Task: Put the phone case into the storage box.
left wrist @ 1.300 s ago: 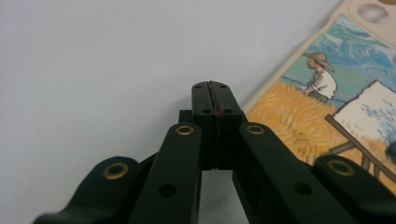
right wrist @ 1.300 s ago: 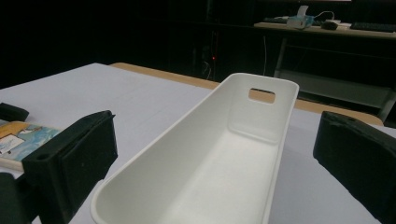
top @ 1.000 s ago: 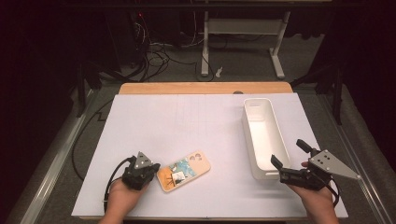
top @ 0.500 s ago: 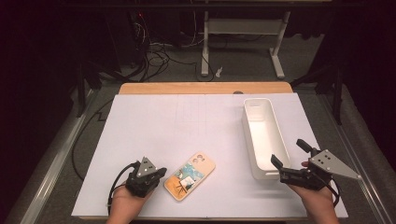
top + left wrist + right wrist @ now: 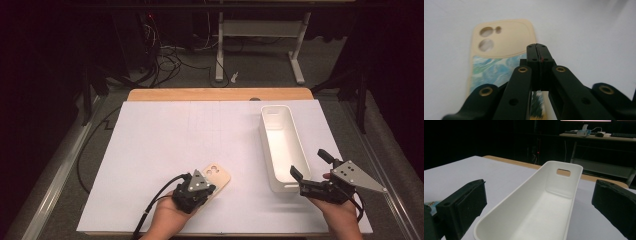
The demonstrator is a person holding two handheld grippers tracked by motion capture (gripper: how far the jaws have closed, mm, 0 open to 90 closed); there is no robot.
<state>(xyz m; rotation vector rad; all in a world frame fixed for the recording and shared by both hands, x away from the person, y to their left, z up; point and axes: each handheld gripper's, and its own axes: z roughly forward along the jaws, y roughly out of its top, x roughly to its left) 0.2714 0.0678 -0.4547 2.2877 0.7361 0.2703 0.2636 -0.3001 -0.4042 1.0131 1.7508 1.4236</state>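
From above, the white table top (image 5: pixel 165 150) fills the middle of the frame, with a strip of bare wood along its far edge and a dark room beyond, where cables and pale desk legs stand at upper centre. The long white bin (image 5: pixel 281 146) lies right of centre; my right gripper view looks straight along its hollow and shows the handle slot in its far wall, which the high view does not make out. My right gripper (image 5: pixel 312 167) sits lower right, at the bin's near end, jaws spread wide with nothing between them. My left gripper (image 5: pixel 199 187) is at lower centre, over the near end of the phone case (image 5: pixel 216 176). My left gripper view shows the jaws pressed together above the case's blue painted pattern and beige camera end.
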